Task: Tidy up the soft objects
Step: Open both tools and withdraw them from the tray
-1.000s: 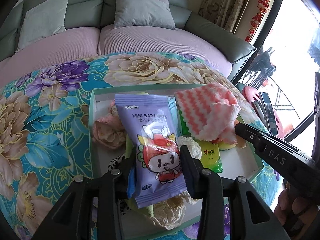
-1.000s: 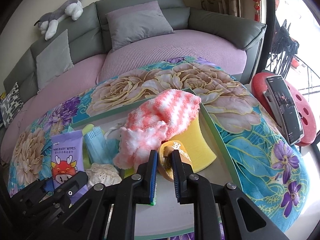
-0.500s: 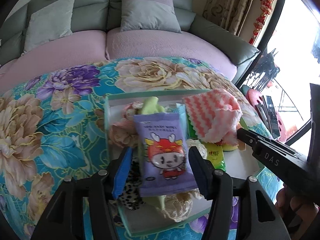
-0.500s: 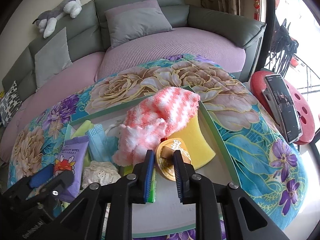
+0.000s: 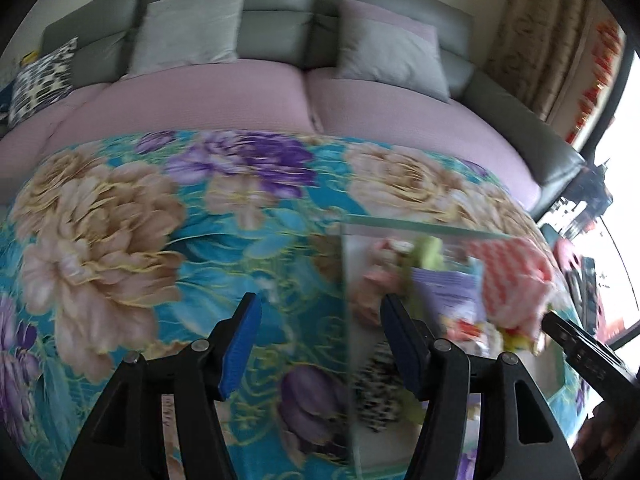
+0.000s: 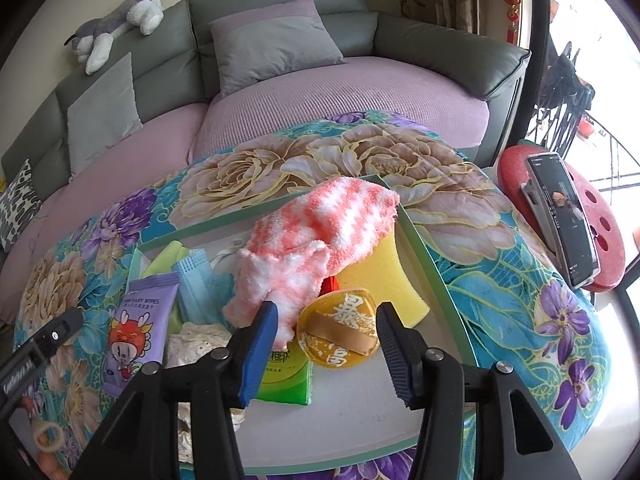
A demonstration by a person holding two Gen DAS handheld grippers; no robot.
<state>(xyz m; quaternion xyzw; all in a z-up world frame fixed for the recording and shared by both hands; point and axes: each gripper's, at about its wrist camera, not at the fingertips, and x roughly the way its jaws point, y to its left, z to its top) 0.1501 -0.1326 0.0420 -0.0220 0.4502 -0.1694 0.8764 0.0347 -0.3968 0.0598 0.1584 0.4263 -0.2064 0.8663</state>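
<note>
Here the right hand-held gripper (image 6: 326, 340) stands spread, its jaws just opened, straddling a round gold embroidered pad (image 6: 340, 330) at lower centre of the right wrist view; nothing is pinched. The pad lies in the shallow green-rimmed tray (image 6: 436, 276), leaning on a green tissue pack (image 6: 286, 380) and just in front of the yellow sponge (image 6: 380, 272) and the pink-and-white fuzzy cloth (image 6: 320, 236). It looks light, thin and yielding, with a satin ribbon across its face that may be slippery, so the stitched rim seems the safer place to take hold. The left hand-held gripper (image 5: 320, 344) is also spread and empty, its jaws just opened, over the floral cloth of the tabletop (image 5: 120, 240) at the tray's left edge. The purple baby wipes packet (image 6: 138, 320), a crinkly, smooth, pliable pouch best held across its middle, lies at the tray's left end.
</note>
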